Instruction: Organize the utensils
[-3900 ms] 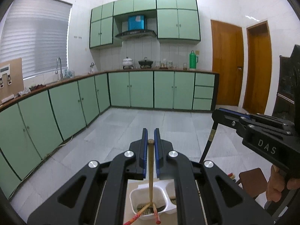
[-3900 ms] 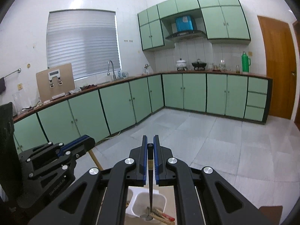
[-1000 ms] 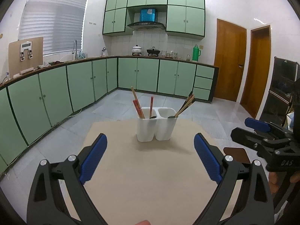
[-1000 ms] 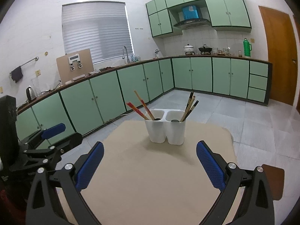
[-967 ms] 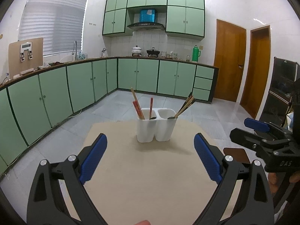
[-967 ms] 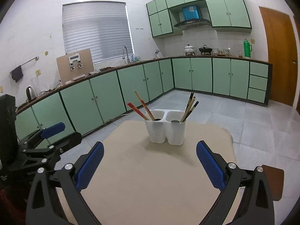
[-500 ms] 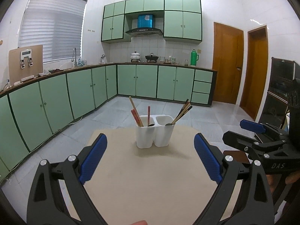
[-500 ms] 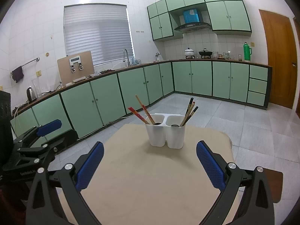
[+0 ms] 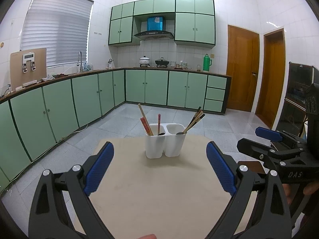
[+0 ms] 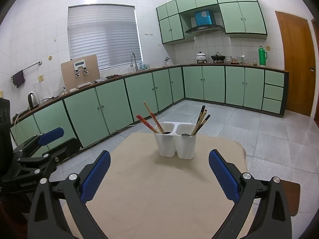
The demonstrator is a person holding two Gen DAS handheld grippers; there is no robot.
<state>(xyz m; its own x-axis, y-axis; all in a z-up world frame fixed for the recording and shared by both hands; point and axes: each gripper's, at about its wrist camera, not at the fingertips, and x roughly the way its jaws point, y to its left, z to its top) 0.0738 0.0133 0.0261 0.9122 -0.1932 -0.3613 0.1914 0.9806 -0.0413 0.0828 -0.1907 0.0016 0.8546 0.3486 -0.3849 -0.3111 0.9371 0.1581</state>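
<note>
A white two-cup utensil holder (image 9: 164, 141) stands at the far end of the beige table (image 9: 159, 189); it also shows in the right wrist view (image 10: 176, 142). Its left cup holds red and light wooden chopsticks (image 9: 145, 122) and a spoon. Its right cup holds dark chopsticks (image 9: 196, 120) and a spoon. My left gripper (image 9: 159, 169) is open and empty, well back from the holder. My right gripper (image 10: 158, 172) is open and empty, also back from it. Each gripper shows at the side of the other's view, the right one (image 9: 279, 149) and the left one (image 10: 35, 149).
Green kitchen cabinets (image 9: 89, 97) line the left and far walls. Two wooden doors (image 9: 257, 75) stand at the right. A brown stool seat (image 10: 291, 197) sits by the table's right edge. Grey tiled floor surrounds the table.
Both grippers let go of their chopsticks, opened wide and pulled back from the holder. Over the last second they drew back and rose a little more.
</note>
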